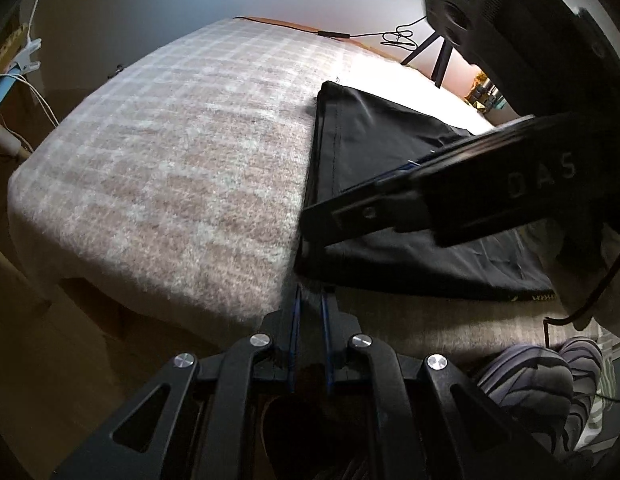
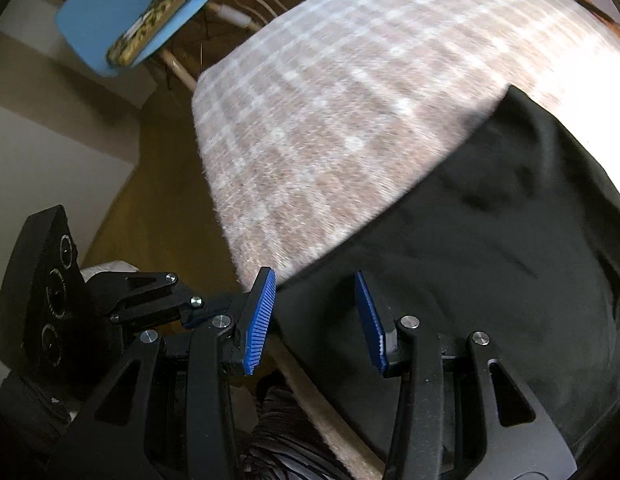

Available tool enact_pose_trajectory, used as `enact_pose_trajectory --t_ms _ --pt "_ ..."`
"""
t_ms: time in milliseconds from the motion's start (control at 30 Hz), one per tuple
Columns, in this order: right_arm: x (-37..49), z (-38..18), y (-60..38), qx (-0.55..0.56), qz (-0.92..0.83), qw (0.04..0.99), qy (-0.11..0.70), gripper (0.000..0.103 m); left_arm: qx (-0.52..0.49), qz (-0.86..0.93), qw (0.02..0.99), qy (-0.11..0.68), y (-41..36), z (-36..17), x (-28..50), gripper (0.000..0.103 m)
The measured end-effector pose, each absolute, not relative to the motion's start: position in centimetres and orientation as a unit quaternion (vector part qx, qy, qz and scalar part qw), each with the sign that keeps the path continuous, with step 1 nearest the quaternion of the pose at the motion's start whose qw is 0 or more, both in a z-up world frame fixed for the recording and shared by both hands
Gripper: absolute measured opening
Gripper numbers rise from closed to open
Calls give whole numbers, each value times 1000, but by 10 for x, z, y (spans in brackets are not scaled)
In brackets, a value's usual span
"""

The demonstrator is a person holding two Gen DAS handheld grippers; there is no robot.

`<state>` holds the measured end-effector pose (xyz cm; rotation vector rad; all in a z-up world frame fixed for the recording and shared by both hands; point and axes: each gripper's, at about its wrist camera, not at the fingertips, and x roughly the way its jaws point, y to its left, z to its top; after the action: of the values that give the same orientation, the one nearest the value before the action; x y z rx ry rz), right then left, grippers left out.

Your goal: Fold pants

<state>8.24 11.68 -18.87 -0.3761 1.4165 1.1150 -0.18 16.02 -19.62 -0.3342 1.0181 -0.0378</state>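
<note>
Black pants (image 1: 390, 184) lie on the bed (image 1: 182, 168) (plaid blanket).

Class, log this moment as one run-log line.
task: fold pants | left gripper: narrow gap, at pants corner, grasp unclear | right gripper: open over pants | surface: plaid blanket

Dim, fisheye-warped views; bright glare washes out the blanket (image 2: 582, 80) at far right, and the right view shows motion blur.

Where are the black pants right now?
The black pants lie on the checked blanket, right side in the left wrist view, under the right tool.
</note>
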Motion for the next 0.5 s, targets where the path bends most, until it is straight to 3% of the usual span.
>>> enact_pose_trajectory --t_ms 500 --pt "58 -195 162 -270 406 622 613 45 -201 -38 860 468 175 -199 -16 7"
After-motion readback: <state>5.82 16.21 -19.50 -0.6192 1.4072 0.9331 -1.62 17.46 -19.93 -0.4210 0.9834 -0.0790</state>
